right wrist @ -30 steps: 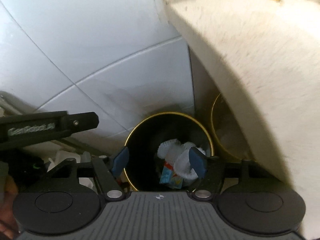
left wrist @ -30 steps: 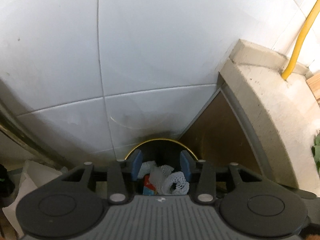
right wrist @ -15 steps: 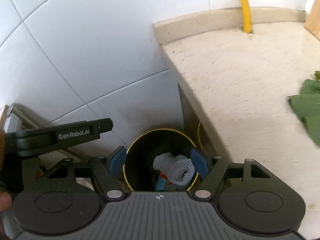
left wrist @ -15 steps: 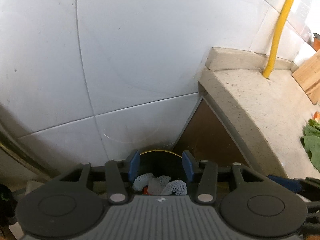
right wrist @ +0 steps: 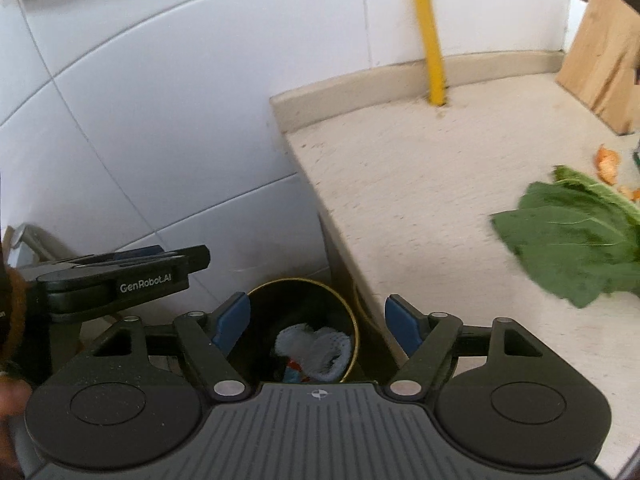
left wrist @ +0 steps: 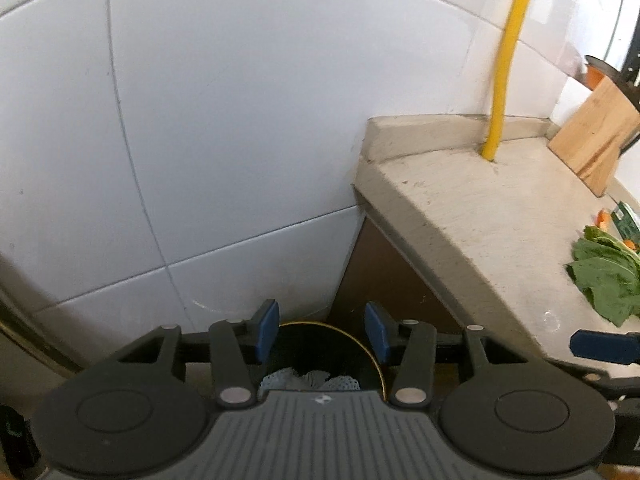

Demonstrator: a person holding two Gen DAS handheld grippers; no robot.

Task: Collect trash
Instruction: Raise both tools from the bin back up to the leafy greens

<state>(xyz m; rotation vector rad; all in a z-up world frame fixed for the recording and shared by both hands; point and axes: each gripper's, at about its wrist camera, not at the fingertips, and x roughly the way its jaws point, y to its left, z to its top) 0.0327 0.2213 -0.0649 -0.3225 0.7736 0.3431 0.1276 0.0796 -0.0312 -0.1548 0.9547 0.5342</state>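
Hovering above a black bin with a gold rim: right gripper, jaws apart with nothing between the blue pads, having just been opening wider. Seen inside the bin, at 6 o'clock in the right wrist view: white foam netting on top of a blue and orange wrapper. At 9 o'clock in that view, the black body of the left gripper, lettered in white, with part of a hand at the edge by 8 o'clock. In the left wrist view, left gripper likewise spread and bare, jaws having just been opening a little, aimed down over the same bin, with the netting peeking out just above the gripper body. Behind the bin, white wall tiles. From 2 to 4 o'clock, a beige speckled counter, its near end just beside the bin. On the counter at 3 o'clock, green leaves; beyond them, orange peel near the edge of view. At 1 o'clock, a yellow pipe rising from the counter along the wall, and a wooden board leaning at 2 o'clock. At 4 o'clock in the left wrist view, a blue pad of the right gripper poking in over the counter edge.
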